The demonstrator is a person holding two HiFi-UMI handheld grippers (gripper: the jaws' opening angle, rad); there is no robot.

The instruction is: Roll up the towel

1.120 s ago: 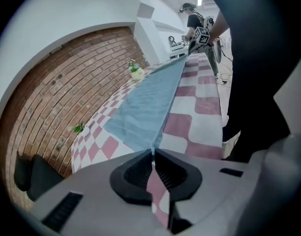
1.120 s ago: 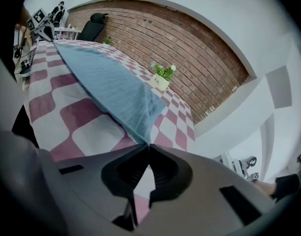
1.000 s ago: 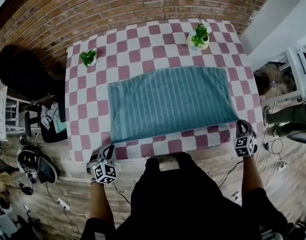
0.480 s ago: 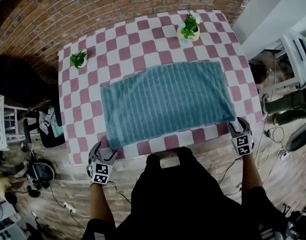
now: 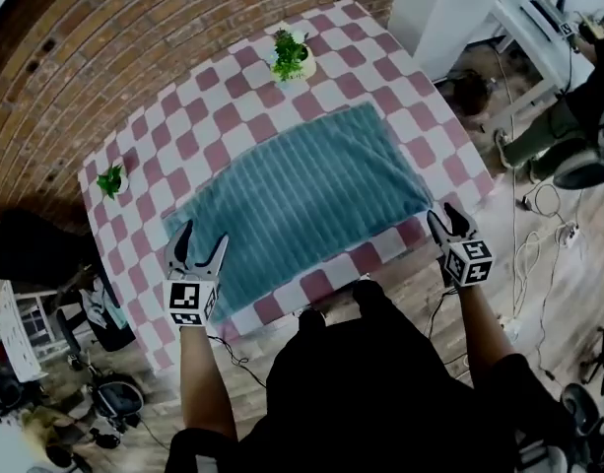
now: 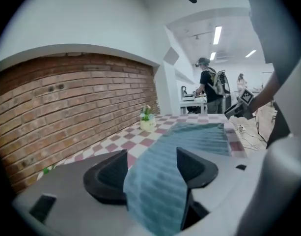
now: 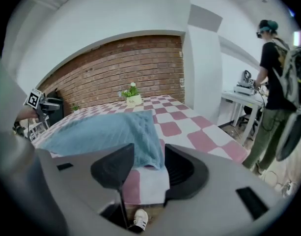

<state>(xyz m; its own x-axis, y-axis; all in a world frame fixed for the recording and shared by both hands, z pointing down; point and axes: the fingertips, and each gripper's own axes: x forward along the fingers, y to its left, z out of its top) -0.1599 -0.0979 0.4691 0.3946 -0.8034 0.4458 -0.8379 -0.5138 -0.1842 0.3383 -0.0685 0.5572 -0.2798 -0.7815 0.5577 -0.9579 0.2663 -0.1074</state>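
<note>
Towel: the teal striped towel is lying spread flat on the checkered desk.
Left claw: the left claw is hovering over the towel's near left corner, released; its jaws have just been opening, then narrowing slightly, with cloth showing between them.
Right claw: the right claw is hovering at the near right corner, released; its jaws have just been opening around the corner.

- Towel: teal cloth, ribbed, soft and matt.
- Tablecloth: smooth, matt cloth in red and white checks.
- Wall: rough brick.
- Floor: wood planks, dull sheen.
- Left gripper and right gripper: matt grey plastic with black jaws.
</note>
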